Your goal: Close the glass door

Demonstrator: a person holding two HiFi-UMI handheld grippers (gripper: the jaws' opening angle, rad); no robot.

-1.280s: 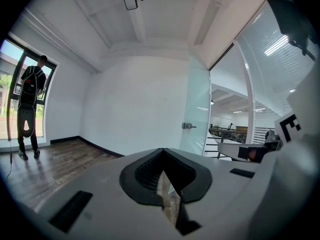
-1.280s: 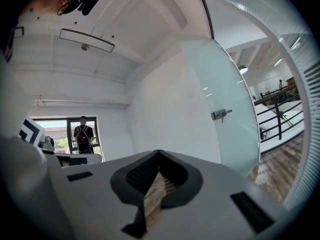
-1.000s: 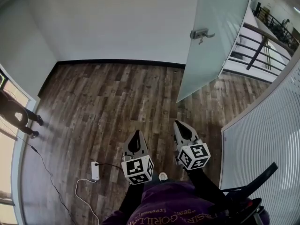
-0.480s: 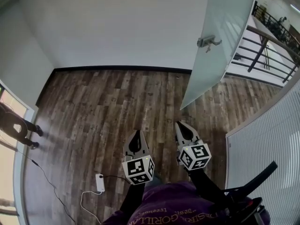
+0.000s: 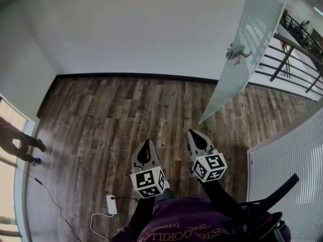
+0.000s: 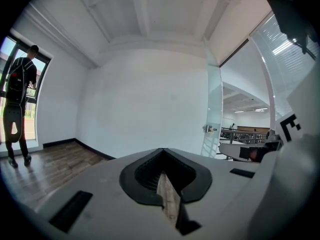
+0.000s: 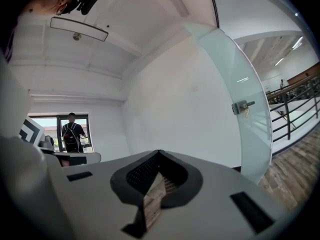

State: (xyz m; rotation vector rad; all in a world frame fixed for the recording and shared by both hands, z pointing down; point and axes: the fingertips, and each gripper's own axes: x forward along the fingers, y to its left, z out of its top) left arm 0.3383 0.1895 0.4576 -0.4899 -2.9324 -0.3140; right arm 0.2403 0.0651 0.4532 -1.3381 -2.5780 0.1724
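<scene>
Glass door (image 5: pixel 251 44) edge farther right; open floor (image 5: pixel 111 115) before clenched, empty left gripper (image 5: pixel 146 144) and right gripper (image 5: pixel 192 134).

The glass door (image 5: pixel 251 32) runs off the head view's upper edge, and the bystander (image 5: pixel 19 137) is cut through by that view's left edge

L gripper (image 5: pixel 146 143) & R gripper (image 5: pixel 192 133) side by side just ahead of torso (image 5: pixel 186 221), both pointing fwd, approx level. R sits slightly further out. Jaws together on both, nothing between.
</scene>
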